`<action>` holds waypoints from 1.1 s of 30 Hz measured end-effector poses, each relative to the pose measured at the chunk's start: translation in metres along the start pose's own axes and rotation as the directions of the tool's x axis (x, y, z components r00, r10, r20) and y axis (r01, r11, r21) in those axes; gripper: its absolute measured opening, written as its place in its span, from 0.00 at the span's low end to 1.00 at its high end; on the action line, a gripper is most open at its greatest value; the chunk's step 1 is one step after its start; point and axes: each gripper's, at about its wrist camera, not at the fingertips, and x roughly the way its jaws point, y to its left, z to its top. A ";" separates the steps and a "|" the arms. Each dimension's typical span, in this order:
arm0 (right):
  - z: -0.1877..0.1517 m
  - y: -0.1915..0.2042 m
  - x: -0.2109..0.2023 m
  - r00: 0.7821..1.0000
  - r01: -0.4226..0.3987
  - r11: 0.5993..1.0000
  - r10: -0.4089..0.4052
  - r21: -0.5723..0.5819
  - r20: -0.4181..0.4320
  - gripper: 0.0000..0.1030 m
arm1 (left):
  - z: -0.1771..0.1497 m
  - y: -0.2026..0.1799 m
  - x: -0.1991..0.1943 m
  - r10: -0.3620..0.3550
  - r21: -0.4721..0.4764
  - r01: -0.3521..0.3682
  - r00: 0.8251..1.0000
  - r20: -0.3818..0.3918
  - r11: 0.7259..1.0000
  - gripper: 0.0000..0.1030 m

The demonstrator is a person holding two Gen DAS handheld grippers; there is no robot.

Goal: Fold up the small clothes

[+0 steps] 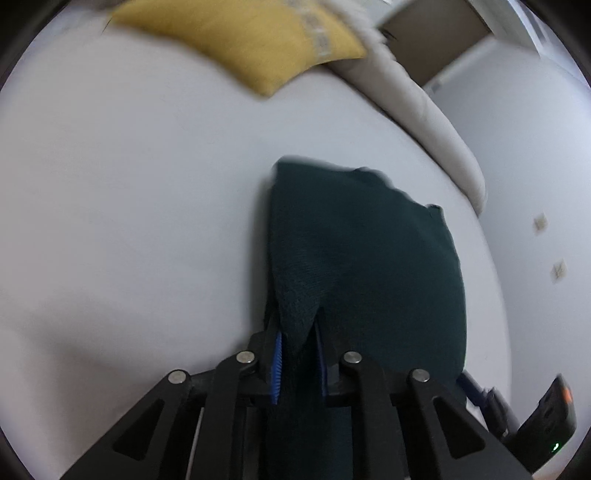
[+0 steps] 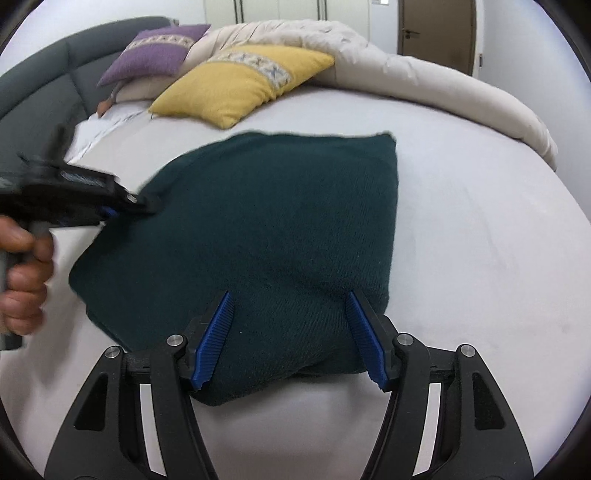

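Note:
A dark green knitted garment (image 2: 280, 229) lies folded on the white bed sheet (image 2: 480, 240). My left gripper (image 1: 299, 332) is shut on a pinched edge of the garment (image 1: 369, 258), which hangs forward from its blue pads. In the right wrist view the left gripper (image 2: 147, 201) grips the garment's left edge, lifted a little. My right gripper (image 2: 288, 299) is open, its blue pads (image 2: 218, 332) straddling the near edge of the garment without closing on it.
A yellow cushion (image 2: 243, 81) and a purple cushion (image 2: 155, 55) lie at the bed's far side, with a beige duvet (image 2: 424, 81) bunched along the far right. A dark grey headboard (image 2: 33, 96) curves at left. A door (image 2: 436, 33) stands beyond.

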 end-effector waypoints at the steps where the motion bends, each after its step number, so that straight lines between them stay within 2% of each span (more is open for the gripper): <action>1: -0.001 0.001 -0.001 1.000 -0.002 1.000 0.002 -0.009 -0.006 0.60 | -0.001 0.004 -0.003 -0.029 -0.020 0.029 1.000 0.012 0.999 0.17; 3: -0.002 0.000 -0.007 1.000 -0.022 1.000 0.022 -0.020 -0.001 0.60 | -0.003 0.000 -0.008 -0.015 0.013 0.015 1.000 0.019 1.000 0.21; 5: -0.002 -0.010 -0.019 0.999 -0.047 0.999 0.047 0.003 0.017 0.60 | -0.003 -0.006 -0.019 0.030 0.040 -0.032 0.999 0.031 0.999 0.26; 7: 0.001 -0.030 -0.039 0.994 -0.069 0.994 0.062 0.083 0.085 0.60 | -0.003 -0.018 -0.042 0.106 0.080 -0.115 0.989 0.100 0.990 0.25; 8: 0.003 -0.040 -0.045 0.992 -0.085 0.989 0.072 0.123 0.107 0.60 | -0.004 -0.029 -0.058 0.147 0.114 -0.166 0.976 0.161 0.980 0.23; 9: 0.007 -0.053 -0.052 0.987 -0.111 0.978 0.088 0.179 0.132 0.60 | -0.006 -0.040 -0.067 0.152 0.138 -0.181 0.968 0.199 0.974 0.23; 11: 0.013 -0.072 -0.057 0.975 -0.188 0.945 0.145 0.267 0.170 0.58 | -0.005 -0.062 -0.074 0.118 0.202 -0.166 0.966 0.231 0.965 0.23; 12: 0.017 -0.078 -0.055 0.966 -0.232 0.926 0.185 0.299 0.179 0.53 | -0.006 -0.077 -0.071 0.110 0.236 -0.168 0.965 0.238 0.957 0.23; 14: 0.020 -0.079 -0.048 0.953 -0.294 0.900 0.250 0.321 0.171 0.47 | -0.009 -0.094 -0.056 0.109 0.295 -0.177 0.967 0.232 0.939 0.24; 16: 0.016 -0.069 -0.035 0.944 -0.326 0.896 0.294 0.301 0.147 0.46 | -0.012 -0.094 -0.034 0.115 0.289 -0.170 0.974 0.196 0.942 0.24; 18: 0.005 -0.061 -0.013 0.950 -0.312 0.905 0.303 0.289 0.077 0.45 | -0.020 -0.081 -0.003 0.164 0.279 -0.195 0.978 0.131 0.940 0.23; 19: -0.004 -0.058 0.004 0.957 -0.280 0.918 0.289 0.282 0.011 0.43 | -0.025 -0.074 0.006 0.160 0.271 -0.188 0.980 0.122 0.944 0.25; 20: -0.011 -0.058 0.013 0.966 -0.246 0.932 0.259 0.268 -0.014 0.38 | -0.029 -0.073 0.007 0.144 0.275 -0.179 0.979 0.142 0.945 0.25; 22: -0.018 -0.070 0.008 0.959 -0.275 0.906 0.282 0.320 0.026 0.35 | -0.027 -0.072 0.006 0.144 0.291 -0.182 0.978 0.148 0.939 0.25; 24: -0.020 -0.085 -0.003 0.961 -0.266 0.873 0.272 0.409 0.044 0.39 | -0.019 -0.071 0.009 0.149 0.267 -0.174 0.982 0.114 0.948 0.24; 26: -0.032 -0.104 -0.018 0.920 -0.377 0.746 0.368 0.549 0.132 0.40 | -0.009 -0.068 0.010 0.132 0.220 -0.146 0.988 0.076 0.965 0.23; 28: -0.049 -0.111 -0.025 0.851 -0.500 0.572 0.465 0.650 0.245 0.50 | -0.007 -0.062 0.009 0.115 0.184 -0.122 0.992 0.046 0.975 0.22; 29: -0.058 -0.108 -0.025 0.816 -0.543 0.493 0.500 0.680 0.289 0.59 | -0.007 -0.062 0.009 0.115 0.180 -0.120 0.993 0.037 0.976 0.21; 31: -0.074 -0.094 -0.012 0.739 -0.596 0.327 0.579 0.733 0.343 0.63 | -0.008 -0.064 0.009 0.121 0.181 -0.124 0.992 0.027 0.976 0.21; 32: -0.082 -0.079 0.000 0.705 -0.604 0.260 0.615 0.753 0.353 0.63 | -0.008 -0.063 0.009 0.121 0.177 -0.123 0.992 0.022 0.977 0.21; 33: -0.087 -0.065 0.012 0.682 -0.603 0.220 0.642 0.767 0.351 0.63 | -0.009 -0.063 0.009 0.120 0.171 -0.121 0.993 0.018 0.978 0.21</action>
